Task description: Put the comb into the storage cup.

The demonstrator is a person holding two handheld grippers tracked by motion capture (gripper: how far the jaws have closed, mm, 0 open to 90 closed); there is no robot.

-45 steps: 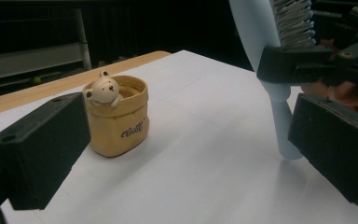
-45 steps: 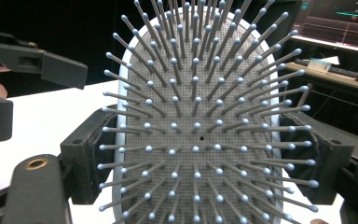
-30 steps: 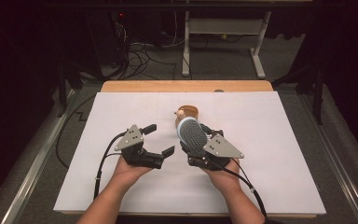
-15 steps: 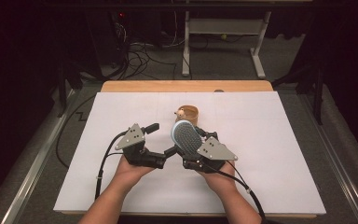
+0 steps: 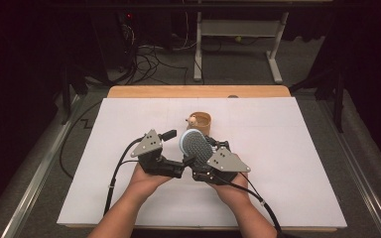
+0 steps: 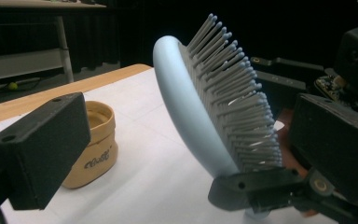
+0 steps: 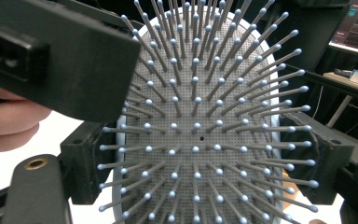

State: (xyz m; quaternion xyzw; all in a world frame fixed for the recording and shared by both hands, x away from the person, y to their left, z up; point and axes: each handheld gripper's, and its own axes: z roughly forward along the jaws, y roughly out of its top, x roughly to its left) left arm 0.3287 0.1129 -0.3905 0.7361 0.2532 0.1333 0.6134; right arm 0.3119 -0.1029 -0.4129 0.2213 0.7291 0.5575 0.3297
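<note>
Pale blue plastic takes the centre of the table: the hairbrush [image 5: 195,144] is up off the white sheet [image 5: 302,163], held by the right gripper [image 5: 206,156], whose jaws pinch it low down, near where the oval head runs into the handle. Its long axis rises steeply, tilted away from the person, handle end down in the grip and rounded tip up and forward, toward the tan cup [image 5: 200,122] standing just beyond it on the sheet. The bristle face points up and back, toward the person's right; in the right gripper view the bristles [image 7: 200,140] stare straight into the lens.

Over to the left gripper [image 5: 178,151], which sits just beside the brush on the person's left, with the smooth back of the head [image 6: 186,107] turned its way. In the left gripper view its jaws stand spread, one pad [image 6: 42,149] at the left, the other at the right, the brush head between them and apart from the left pad; contact at the right pad cannot be told. A handover looks likely, and it turns on those spread jaws closing across the head's narrow thickness, back to bristles
</note>
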